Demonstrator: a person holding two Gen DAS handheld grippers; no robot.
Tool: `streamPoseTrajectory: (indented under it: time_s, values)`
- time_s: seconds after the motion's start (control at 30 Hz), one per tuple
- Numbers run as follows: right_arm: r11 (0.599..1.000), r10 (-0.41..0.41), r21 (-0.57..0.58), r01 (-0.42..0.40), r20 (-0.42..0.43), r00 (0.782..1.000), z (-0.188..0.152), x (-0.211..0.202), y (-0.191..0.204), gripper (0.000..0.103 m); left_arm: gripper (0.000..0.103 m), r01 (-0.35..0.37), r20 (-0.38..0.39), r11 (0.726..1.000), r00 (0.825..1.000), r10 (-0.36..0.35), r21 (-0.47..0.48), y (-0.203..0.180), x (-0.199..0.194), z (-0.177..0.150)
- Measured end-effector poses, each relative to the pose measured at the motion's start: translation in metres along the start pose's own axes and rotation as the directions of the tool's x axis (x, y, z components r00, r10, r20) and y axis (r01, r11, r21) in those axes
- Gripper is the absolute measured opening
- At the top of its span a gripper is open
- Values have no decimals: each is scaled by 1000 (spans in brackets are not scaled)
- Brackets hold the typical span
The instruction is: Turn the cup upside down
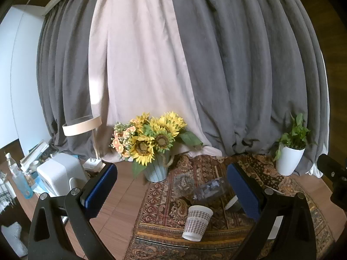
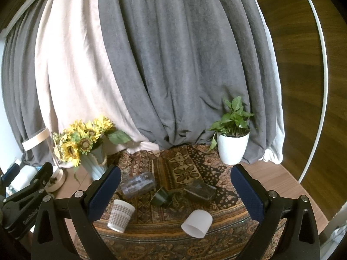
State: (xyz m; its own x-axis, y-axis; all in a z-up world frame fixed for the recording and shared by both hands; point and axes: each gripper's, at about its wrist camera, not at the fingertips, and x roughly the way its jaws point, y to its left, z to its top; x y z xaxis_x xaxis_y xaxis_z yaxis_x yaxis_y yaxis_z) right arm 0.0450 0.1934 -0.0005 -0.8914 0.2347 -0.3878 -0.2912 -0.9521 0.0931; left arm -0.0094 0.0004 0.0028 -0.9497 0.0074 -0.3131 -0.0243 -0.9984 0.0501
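1. Blue-padded black fingers of my right gripper point(image 2: 175, 192) fill the lower frame of the right wrist view, spread wide and holding nothing.
2. Between them, low centre, a frosted white plastic cup point(image 2: 197, 223) lies on its side on the patterned paisley cloth point(image 2: 184, 166), mouth toward the camera.
3. At lower left, a checked paper cup point(image 2: 120, 215) stands tilted, just beside my left finger pad.
4. Mid-frame, a clear tumbler point(image 2: 138, 183), a dark green cup point(image 2: 160, 196) and a dark square glass point(image 2: 200, 189) all lie toppled.
5. My left gripper point(image 1: 172, 191) is equally wide open and empty in the left wrist view; the checked paper cup point(image 1: 197, 222) sits lower centre.
6. Sunflowers in a pale ribbed vase point(image 1: 155, 143) stand centre; a green plant in a white pot point(image 1: 289, 151) at right.
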Motion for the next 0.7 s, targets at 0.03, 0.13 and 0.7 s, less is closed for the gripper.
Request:
streamPoseTrajectory:
  time_s: [0.03, 0.13, 0.7]
  values:
    - [1000, -1, 0, 1, 1, 1000, 0, 0, 0, 102, 103, 1, -1, 1000, 1000, -1, 0, 0, 1, 0]
    - [1000, -3, -1, 3, 1, 1000, -1, 1, 0, 102, 103, 2, 0, 1000, 1000, -2, 1, 0, 1, 0]
    - [1000, -10, -1, 10, 8, 1000, -4, -1, 1, 102, 103, 12, -3, 1000, 1000, -12, 1, 0, 3, -1]
